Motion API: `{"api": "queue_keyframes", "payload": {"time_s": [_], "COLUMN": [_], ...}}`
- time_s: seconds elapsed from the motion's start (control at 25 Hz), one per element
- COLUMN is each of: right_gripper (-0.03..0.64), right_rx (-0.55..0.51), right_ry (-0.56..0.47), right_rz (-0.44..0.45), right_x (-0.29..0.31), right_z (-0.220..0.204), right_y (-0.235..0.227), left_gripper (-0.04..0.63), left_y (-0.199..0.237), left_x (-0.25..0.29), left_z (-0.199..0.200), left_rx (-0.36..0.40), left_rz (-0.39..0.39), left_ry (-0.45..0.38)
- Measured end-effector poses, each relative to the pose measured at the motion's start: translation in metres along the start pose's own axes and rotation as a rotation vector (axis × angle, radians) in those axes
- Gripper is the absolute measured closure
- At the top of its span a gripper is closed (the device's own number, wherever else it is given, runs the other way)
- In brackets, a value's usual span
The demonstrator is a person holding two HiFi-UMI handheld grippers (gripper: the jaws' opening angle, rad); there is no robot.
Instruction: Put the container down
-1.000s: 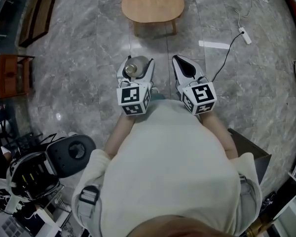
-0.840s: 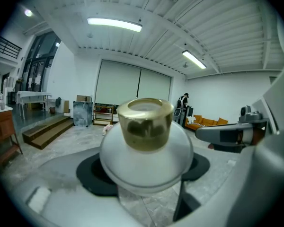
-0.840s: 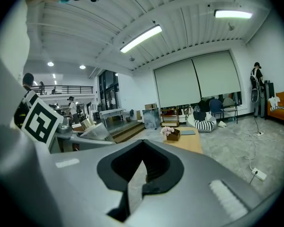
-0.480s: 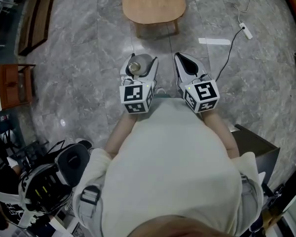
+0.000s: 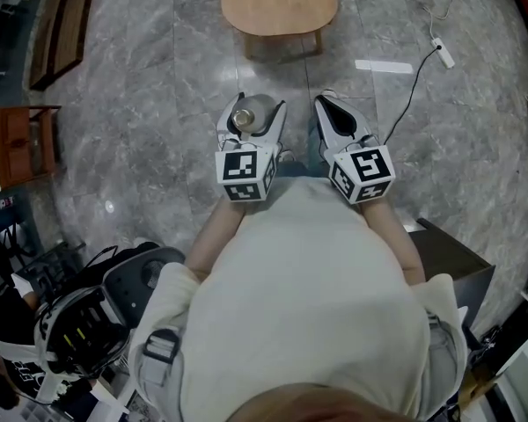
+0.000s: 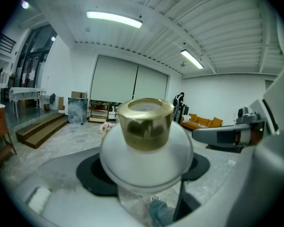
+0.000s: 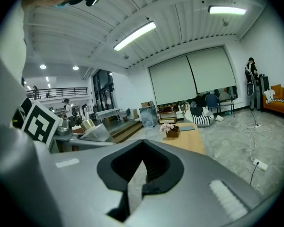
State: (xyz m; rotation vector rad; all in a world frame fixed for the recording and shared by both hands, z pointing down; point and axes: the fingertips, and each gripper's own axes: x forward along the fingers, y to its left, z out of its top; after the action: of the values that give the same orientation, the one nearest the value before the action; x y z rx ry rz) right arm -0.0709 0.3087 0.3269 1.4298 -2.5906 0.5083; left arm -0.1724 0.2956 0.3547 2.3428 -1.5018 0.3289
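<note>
Little has shifted in the head view over the last second. Both grippers sit almost where they were, while the wooden table point(image 5: 279, 3) at twelve o'clock and the power strip point(image 5: 444, 53) at two o'clock have drifted slightly. We judge the person is only stepping or turning. The container point(image 5: 262, 111) is not yet down. It hangs over the grey veined marble floor point(image 5: 141, 86), well short of the table, clamped in the left gripper point(image 5: 255, 105). The right gripper point(image 5: 326, 104), just beside it toward one o'clock, tapers to a closed point.

From the left gripper view, the jaws stand wide and press both flanks of the container, a smooth frosted-white dome topped by a squat, shiny gold cap point(image 6: 146, 124).

From the right gripper view, the jaws are drawn together to a thin slit with nothing between them. The table's pale, rounded top lies near centre toward four o'clock, carrying a small box of flowers point(image 7: 170, 129).
</note>
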Motion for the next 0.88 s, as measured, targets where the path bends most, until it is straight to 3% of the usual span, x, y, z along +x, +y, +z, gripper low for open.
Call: {"api": "queue_keyframes", "payload": {"time_s": [0.52,0.88], "right_gripper": [0.618,0.618], "right_rx": [-0.036,-0.053], "right_ry": [-0.028,-0.034], "right_rz": [0.033,0.09], "right_x": [0.045,0.1], "right_z": [0.037,0.085], "right_y": [-0.091,-0.192], "left_gripper": [0.253,0.253], "left_y": [-0.006,-0.015], "left_x": [0.087,0.186], "left_z": [0.027,0.071], "left_rx": [-0.009,-0.02], "left_rz": [0.05,0.118], "left_ry": [-0.025,-0.033]}}
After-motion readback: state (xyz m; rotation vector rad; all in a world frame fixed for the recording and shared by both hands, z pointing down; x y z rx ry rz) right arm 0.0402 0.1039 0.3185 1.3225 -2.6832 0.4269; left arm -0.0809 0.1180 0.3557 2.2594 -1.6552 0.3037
